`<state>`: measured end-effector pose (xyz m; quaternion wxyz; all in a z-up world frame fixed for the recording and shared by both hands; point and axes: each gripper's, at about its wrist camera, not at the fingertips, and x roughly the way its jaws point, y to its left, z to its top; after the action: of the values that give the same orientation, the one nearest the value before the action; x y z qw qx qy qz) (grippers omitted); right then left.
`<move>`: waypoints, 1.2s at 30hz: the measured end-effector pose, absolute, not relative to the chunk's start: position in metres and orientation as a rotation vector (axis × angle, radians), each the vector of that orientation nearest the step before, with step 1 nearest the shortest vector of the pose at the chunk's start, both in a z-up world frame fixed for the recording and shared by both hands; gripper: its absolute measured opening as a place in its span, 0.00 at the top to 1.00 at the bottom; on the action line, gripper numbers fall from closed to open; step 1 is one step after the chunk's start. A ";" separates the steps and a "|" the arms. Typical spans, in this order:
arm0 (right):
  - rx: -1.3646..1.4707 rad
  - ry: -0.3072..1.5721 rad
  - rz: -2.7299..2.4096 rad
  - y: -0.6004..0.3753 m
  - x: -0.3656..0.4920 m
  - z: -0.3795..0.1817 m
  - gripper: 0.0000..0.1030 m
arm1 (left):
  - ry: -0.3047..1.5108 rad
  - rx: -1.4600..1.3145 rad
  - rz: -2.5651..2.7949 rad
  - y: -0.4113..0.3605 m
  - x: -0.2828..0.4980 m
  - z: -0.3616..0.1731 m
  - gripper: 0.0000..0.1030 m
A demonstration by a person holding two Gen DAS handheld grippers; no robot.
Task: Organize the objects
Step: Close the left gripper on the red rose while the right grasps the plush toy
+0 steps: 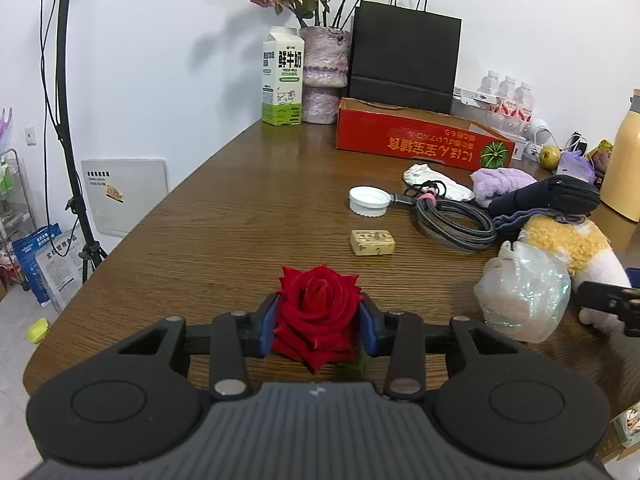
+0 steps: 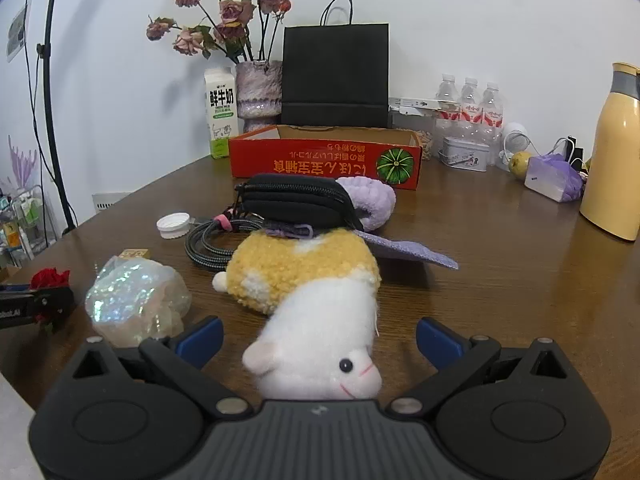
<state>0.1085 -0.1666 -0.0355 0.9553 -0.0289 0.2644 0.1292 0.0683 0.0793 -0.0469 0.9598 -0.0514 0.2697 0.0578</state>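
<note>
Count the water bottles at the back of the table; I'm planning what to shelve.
3, in a row against the wall right of the black paper bag: left bottle, middle bottle, right bottle. More may hide behind them.

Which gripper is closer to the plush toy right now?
Right. The right gripper has its open jaws on either side of the plush toy, pads not pressing it. The left gripper is off to the toy's left, shut on the red rose.
</note>
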 end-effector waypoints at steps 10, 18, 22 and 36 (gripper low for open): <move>-0.032 0.560 0.313 -0.171 0.124 -0.047 0.47 | 0.545 -0.119 0.096 0.069 0.069 -0.047 0.61; 0.000 0.511 0.343 -0.188 0.113 -0.034 0.50 | 0.522 -0.125 0.095 0.061 0.068 -0.037 0.61; -0.009 0.466 0.378 -0.192 0.104 -0.026 0.51 | 0.503 -0.098 0.094 0.052 0.066 -0.030 0.61; 0.018 0.335 0.384 -0.212 0.078 0.006 0.51 | 0.434 -0.076 0.049 0.027 0.062 -0.002 0.61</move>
<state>0.0781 -0.2120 0.0063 0.9676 0.0091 0.1659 0.1901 0.0625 0.0271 -0.0018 0.9755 -0.0378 0.2154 0.0242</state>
